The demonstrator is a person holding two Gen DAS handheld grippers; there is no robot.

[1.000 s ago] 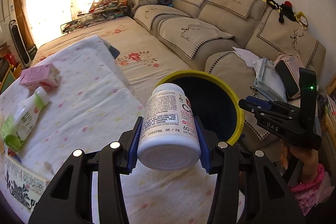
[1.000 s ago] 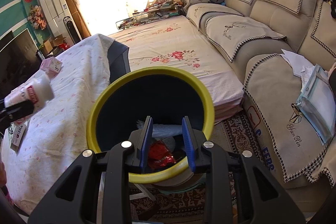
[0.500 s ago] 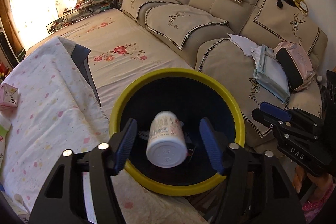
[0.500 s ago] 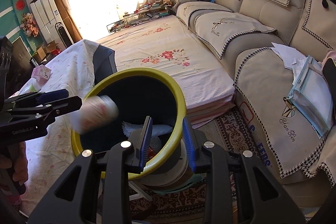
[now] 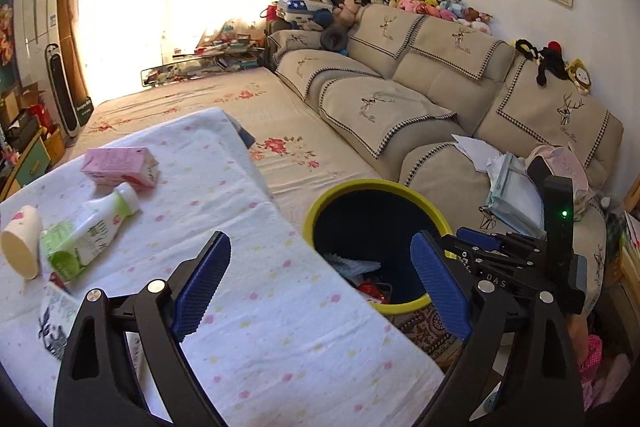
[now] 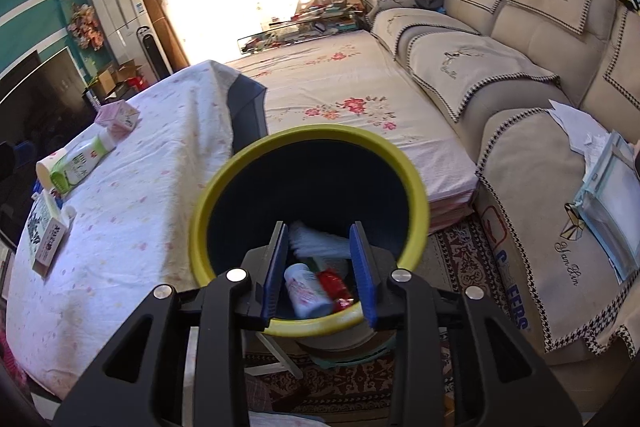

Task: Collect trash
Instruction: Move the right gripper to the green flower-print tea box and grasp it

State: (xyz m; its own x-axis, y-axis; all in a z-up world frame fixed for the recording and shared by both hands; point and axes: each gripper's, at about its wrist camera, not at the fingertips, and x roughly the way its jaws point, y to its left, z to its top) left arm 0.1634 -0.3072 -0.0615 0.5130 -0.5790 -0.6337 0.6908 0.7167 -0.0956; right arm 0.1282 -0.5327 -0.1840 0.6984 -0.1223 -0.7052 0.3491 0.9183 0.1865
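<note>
The yellow-rimmed dark bin (image 5: 316, 205) (image 6: 412, 187) stands on the floor beside the cloth-covered table (image 5: 280, 307). A white pill bottle (image 6: 306, 291) lies inside it with a red wrapper (image 6: 334, 285) and white paper (image 6: 320, 241). My left gripper (image 5: 320, 243) hangs over the table's edge, its jaws opening wide with nothing between them. My right gripper (image 6: 319, 231) (image 5: 472, 239) hovers at the bin's near rim, its jaws slightly apart and gripping nothing. On the table lie a pink box (image 5: 120, 167), a green-and-white bottle (image 5: 90, 231), a paper cup (image 5: 20, 247) and a printed carton (image 5: 56, 319).
A beige sofa (image 5: 400, 95) with papers and a pink bag (image 5: 560, 163) runs along the right. A floral mattress (image 6: 352, 99) lies beyond the bin. A patterned rug (image 6: 460, 251) lies under the bin. A dark TV (image 6: 36, 95) stands at the left.
My left gripper let go of the white pill bottle, which dropped into the bin. That gripper then drew back over the table with its jaws spreading. The right gripper stayed by the bin.
</note>
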